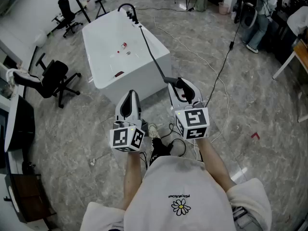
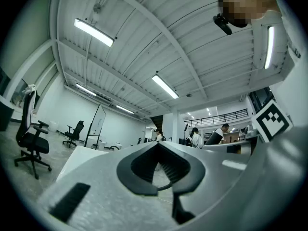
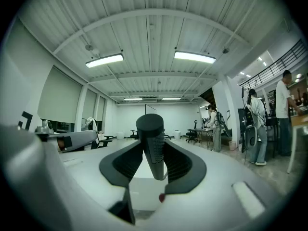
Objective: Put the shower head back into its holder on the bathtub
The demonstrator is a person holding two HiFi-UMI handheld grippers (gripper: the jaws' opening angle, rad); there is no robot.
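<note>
The white bathtub [image 1: 139, 78] stands on the marble floor ahead of me. A black curved tap and holder fitting [image 1: 129, 11] sits at its far rim. From there a black hose [image 1: 151, 57] runs over the rim to the dark shower head [image 1: 172, 80], whose ribbed handle [image 3: 152, 143] stands upright between the jaws of my right gripper [image 1: 183, 88]. Those jaws stand wide and press on the handle from both sides. My left gripper [image 1: 130, 101] is level beside it, just short of the tub's near end. It is shut with nothing in it [image 2: 161, 170].
Black office chairs stand left of the tub [image 1: 55, 81] and at the back [image 1: 67, 13]. Cables [image 1: 171, 143] lie on the floor at my feet, and another cable [image 1: 226, 66] trails to the right. People [image 1: 260, 13] stand at the back right beside a table [image 1: 301, 52].
</note>
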